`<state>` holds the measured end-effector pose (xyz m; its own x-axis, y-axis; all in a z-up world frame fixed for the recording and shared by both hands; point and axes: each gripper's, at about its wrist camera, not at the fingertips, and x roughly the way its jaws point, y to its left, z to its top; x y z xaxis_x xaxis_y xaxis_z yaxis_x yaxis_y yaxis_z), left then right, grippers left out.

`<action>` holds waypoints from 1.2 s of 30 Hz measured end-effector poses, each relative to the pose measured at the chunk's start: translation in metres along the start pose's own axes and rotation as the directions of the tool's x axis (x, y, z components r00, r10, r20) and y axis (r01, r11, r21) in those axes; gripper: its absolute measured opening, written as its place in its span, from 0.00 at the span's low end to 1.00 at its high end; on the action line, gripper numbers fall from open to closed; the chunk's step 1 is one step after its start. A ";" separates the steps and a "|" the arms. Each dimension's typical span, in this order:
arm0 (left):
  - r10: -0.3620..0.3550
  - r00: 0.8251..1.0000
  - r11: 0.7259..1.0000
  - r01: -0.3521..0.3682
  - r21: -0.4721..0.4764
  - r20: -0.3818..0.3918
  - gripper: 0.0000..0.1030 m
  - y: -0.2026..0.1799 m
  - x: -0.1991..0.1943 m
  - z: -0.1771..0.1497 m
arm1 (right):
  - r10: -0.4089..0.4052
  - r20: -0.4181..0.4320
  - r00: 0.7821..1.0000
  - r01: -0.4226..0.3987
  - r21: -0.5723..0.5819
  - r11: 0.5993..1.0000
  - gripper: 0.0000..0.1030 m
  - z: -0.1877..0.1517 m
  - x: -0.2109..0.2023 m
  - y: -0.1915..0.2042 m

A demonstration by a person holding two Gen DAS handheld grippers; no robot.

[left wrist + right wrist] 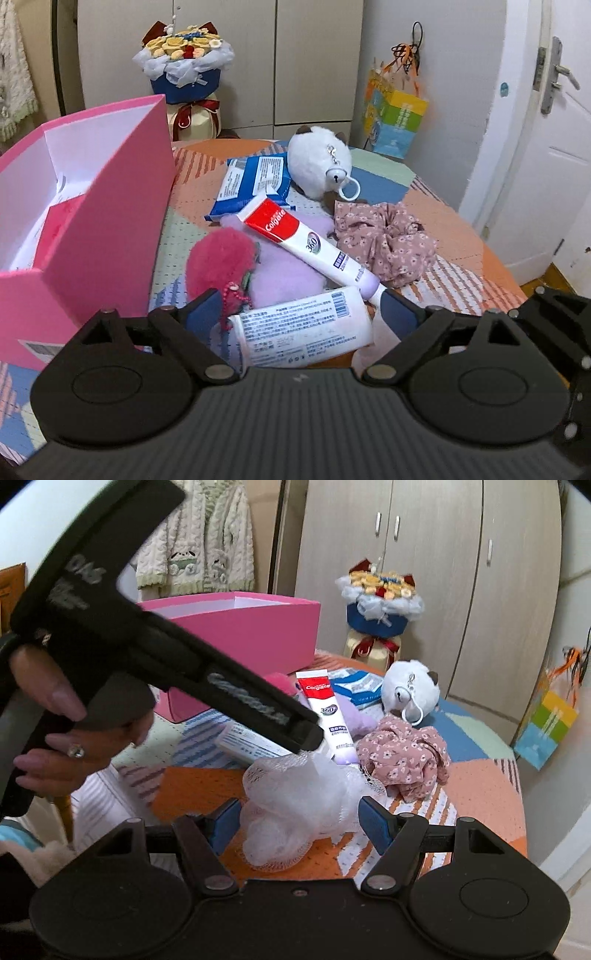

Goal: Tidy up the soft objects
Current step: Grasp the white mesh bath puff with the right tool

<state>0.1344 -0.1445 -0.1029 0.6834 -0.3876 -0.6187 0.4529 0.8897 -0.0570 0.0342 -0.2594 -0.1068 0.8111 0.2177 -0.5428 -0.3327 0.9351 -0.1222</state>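
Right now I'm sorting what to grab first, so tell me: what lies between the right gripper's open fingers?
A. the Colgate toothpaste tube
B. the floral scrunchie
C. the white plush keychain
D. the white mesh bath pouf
D: in the right wrist view the white mesh bath pouf sits between the blue pads of the right gripper, which stand apart from it, unclosed.

Both hand-held grippers (299,314) (299,819) open, down-tilted
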 end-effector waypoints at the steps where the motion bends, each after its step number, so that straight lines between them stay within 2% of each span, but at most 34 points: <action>1: 0.012 1.000 1.000 -0.012 0.002 -0.001 0.91 -0.003 0.003 -0.001 | -0.012 0.011 1.000 0.012 -0.007 1.000 0.72 -0.003 0.002 0.001; 5: 0.068 0.998 0.998 -0.068 0.016 0.016 0.94 -0.012 0.011 -0.006 | -0.039 0.036 0.999 0.039 0.009 0.999 0.72 -0.012 0.005 -0.004; 8: 0.112 0.993 0.994 -0.113 0.009 0.026 0.96 -0.014 0.015 -0.010 | -0.028 0.046 0.999 0.026 0.035 0.999 0.72 -0.016 0.005 -0.010; 10: 0.125 0.992 0.992 -0.124 -0.025 0.025 0.98 -0.013 0.015 -0.012 | -0.021 0.051 0.999 0.018 0.059 0.998 0.74 -0.018 0.004 -0.014; 11: 0.122 0.992 0.991 -0.121 -0.059 0.011 0.98 -0.010 0.016 -0.013 | -0.021 0.052 0.998 0.017 0.072 0.997 0.80 -0.019 0.005 -0.015; 14: 0.090 0.995 0.985 -0.095 -0.146 -0.043 0.98 -0.001 0.019 -0.015 | -0.023 0.061 0.998 0.016 0.113 0.993 0.85 -0.021 0.005 -0.021; 17: 0.096 0.995 0.983 -0.100 -0.153 -0.032 0.90 0.000 0.016 -0.019 | -0.003 0.066 0.998 -0.006 0.134 0.991 0.85 -0.020 0.005 -0.023; 19: 0.099 0.995 0.984 -0.102 -0.148 -0.025 0.79 -0.001 0.013 -0.021 | -0.003 0.068 0.998 -0.006 0.126 0.992 0.84 -0.020 0.005 -0.021; 20: 0.098 0.995 0.984 -0.100 -0.150 -0.024 0.78 0.000 0.011 -0.021 | -0.007 0.068 0.998 -0.001 0.119 0.993 0.84 -0.020 0.005 -0.019; 21: 0.096 0.995 0.984 -0.099 -0.151 -0.024 0.78 0.000 0.011 -0.022 | -0.008 0.070 0.997 0.000 0.114 0.993 0.82 -0.020 0.006 -0.017; 23: 0.093 0.995 0.984 -0.096 -0.151 -0.022 0.77 0.000 0.009 -0.023 | -0.005 0.079 0.997 -0.004 0.112 0.994 0.67 -0.020 0.005 -0.016; 24: 0.090 0.996 0.984 -0.092 -0.151 -0.020 0.76 0.001 0.008 -0.024 | -0.001 0.079 0.997 -0.008 0.117 0.993 0.62 -0.019 0.005 -0.015; 25: 0.088 0.996 0.984 -0.090 -0.151 -0.018 0.76 0.001 0.007 -0.025 | 0.005 0.079 0.997 -0.015 0.123 0.992 0.50 -0.020 0.005 -0.015; 28: 0.084 0.996 0.984 -0.085 -0.158 -0.011 0.75 0.005 0.003 -0.027 | 0.008 0.073 0.997 -0.019 0.145 0.989 0.36 -0.021 0.007 -0.014; 31: 0.067 0.998 0.983 -0.066 -0.170 -0.004 0.75 0.010 -0.002 -0.029 | -0.007 0.073 0.997 -0.004 0.159 0.987 0.31 -0.022 0.005 -0.012; 36: 0.032 0.999 0.986 -0.029 -0.164 0.014 0.75 0.018 -0.015 -0.034 | -0.036 0.062 0.997 0.026 0.152 0.988 0.31 -0.022 0.002 -0.009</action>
<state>0.1130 -0.1151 -0.1213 0.7051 -0.3624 -0.6095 0.3328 0.9281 -0.1669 0.0283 -0.2730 -0.1249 0.8507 0.2008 -0.4858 -0.2342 0.9721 -0.0083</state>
